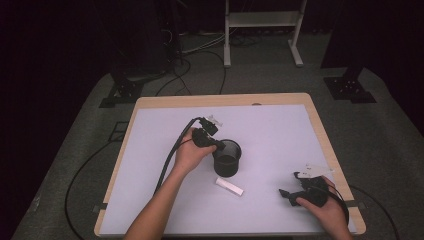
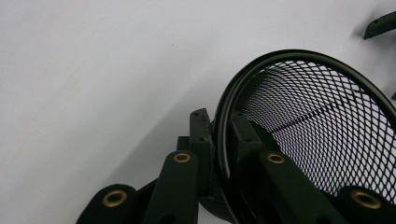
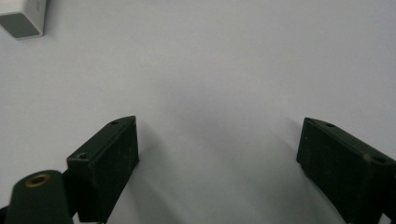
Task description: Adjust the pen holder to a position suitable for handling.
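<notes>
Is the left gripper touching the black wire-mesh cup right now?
Touching. In the left gripper view, the left gripper is clamped on the rim of the black wire-mesh cup, one jaw outside the wall and one inside.

The high view is looking forward and down from above the person's side, taking in the whole table [image 1: 270, 125] from some way off. The left gripper view is riding on the left claw [image 1: 216, 145], facing very closely along its jaws at the rim of the mesh cup [image 2: 303, 116], which the high view is also showing [image 1: 227, 157]. The right gripper view is sitting low on the right claw [image 3: 217, 158], facing across bare table toward the white block [image 3: 21, 16], shared with the high view [image 1: 230, 186].
</notes>
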Tool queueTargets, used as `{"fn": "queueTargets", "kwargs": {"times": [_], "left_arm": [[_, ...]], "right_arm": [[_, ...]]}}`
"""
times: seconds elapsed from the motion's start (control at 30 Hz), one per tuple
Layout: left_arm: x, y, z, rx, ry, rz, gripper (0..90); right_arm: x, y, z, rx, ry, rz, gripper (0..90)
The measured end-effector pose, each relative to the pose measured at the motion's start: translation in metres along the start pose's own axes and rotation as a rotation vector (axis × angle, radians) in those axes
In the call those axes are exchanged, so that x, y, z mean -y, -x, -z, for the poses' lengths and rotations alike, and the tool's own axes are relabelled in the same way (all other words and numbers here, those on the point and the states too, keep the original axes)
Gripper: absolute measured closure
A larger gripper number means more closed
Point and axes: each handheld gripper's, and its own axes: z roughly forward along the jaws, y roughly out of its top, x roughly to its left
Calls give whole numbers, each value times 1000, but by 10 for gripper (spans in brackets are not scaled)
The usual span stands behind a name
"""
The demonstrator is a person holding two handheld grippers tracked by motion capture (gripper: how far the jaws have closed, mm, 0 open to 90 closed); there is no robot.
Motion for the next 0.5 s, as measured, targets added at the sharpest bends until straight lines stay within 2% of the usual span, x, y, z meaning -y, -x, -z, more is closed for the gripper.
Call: {"fn": "queueTargets", "kwargs": {"times": [0.23, 0.5], "left_arm": [[-1, -2, 2, -4, 11, 2, 785], [-2, 1, 15, -22, 42, -10, 702]], "right_arm": [[0, 0, 0, 0, 0, 0, 117], [0, 0, 0, 0, 0, 0, 117]]}}
